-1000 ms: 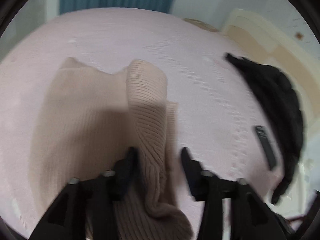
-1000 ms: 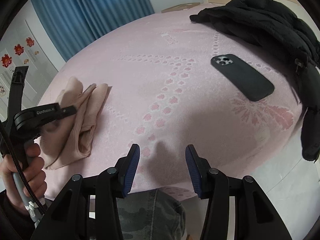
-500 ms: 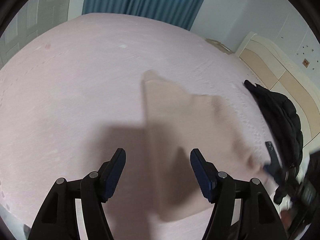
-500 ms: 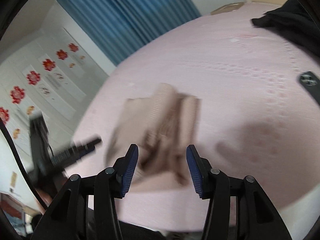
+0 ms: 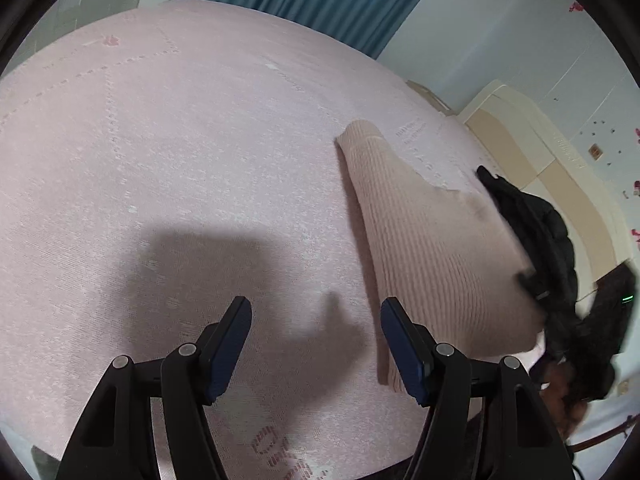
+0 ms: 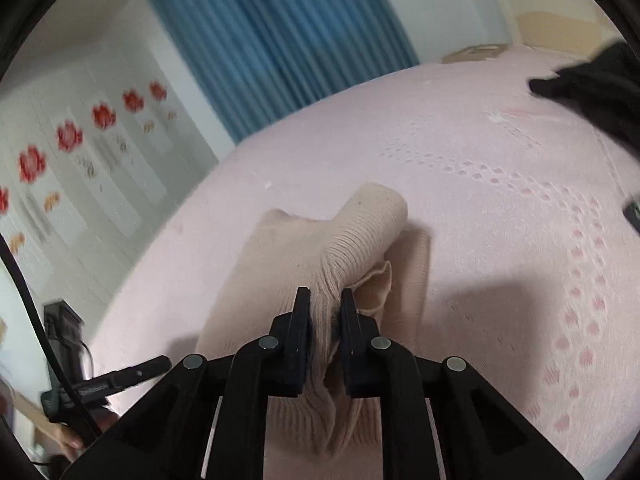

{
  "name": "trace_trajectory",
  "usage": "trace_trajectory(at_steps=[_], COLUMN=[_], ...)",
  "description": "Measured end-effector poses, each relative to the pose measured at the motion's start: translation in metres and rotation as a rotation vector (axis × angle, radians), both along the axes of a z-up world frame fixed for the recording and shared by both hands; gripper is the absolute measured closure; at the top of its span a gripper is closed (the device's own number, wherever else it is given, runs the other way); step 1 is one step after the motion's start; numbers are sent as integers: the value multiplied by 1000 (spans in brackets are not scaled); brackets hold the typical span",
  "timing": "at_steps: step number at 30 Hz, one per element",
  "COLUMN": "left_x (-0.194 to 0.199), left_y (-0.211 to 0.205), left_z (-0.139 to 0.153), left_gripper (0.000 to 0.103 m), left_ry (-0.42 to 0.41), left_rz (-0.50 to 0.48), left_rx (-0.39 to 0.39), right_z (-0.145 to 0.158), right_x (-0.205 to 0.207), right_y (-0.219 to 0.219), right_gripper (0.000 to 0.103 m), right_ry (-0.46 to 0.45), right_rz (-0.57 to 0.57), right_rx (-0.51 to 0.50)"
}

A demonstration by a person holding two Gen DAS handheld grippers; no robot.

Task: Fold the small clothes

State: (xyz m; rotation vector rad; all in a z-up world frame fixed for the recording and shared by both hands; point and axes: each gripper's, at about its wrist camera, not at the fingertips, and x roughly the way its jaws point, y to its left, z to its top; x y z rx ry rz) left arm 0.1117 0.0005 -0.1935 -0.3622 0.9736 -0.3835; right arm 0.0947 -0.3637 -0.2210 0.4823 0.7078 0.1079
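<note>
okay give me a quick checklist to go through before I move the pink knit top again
1. Right gripper shut on the beige-pink knit top: ok, ribbed fabric is bunched between its fingers.
2. Left gripper free: ok, open and holding nothing, over the bare pink bedspread.
3. Top lying flat: not ok, a ribbed part is lifted and folds are gathered at the right gripper.
4. Space on the bed for the fold: ok, open bedspread lies left of the top.
5. Black jacket away from the top: cannot tell, it looks close to the top's far edge in the left wrist view.
6. Number of fabric layers in the grip: cannot tell.
</note>
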Motion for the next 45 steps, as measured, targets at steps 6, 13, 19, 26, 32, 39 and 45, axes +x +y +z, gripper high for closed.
trace_trajectory(at_steps=[6,13,19,26,32,39,45], left_x=[1,11,17,22,24,23,27], left_y=[-10,-9,0,-2,-2,18,33], left_z=[8,20,22,20,24,36,44], left_gripper=[38,38,38,38,38,38,38], left_ry=[-49,-76,-76,-65,-13,-5,-20], left_rz=[-48,-40,-24,14,107,111,108], left_rx=[11,3,-15,23,213,179,135], right_z=[-25,-43,-68,-68,-24,32,79], right_x=[7,58,79,91,74,53,58], right_y=[-9,-21,-29,-29,-11,5,36], right_gripper=[55,36,25,59,67,69,69], right_ry=[119,211,236,262,192,154,145], right_rz=[-27,30,77,134,129,103,76], right_rx=[20,109,218,274,198,145,48])
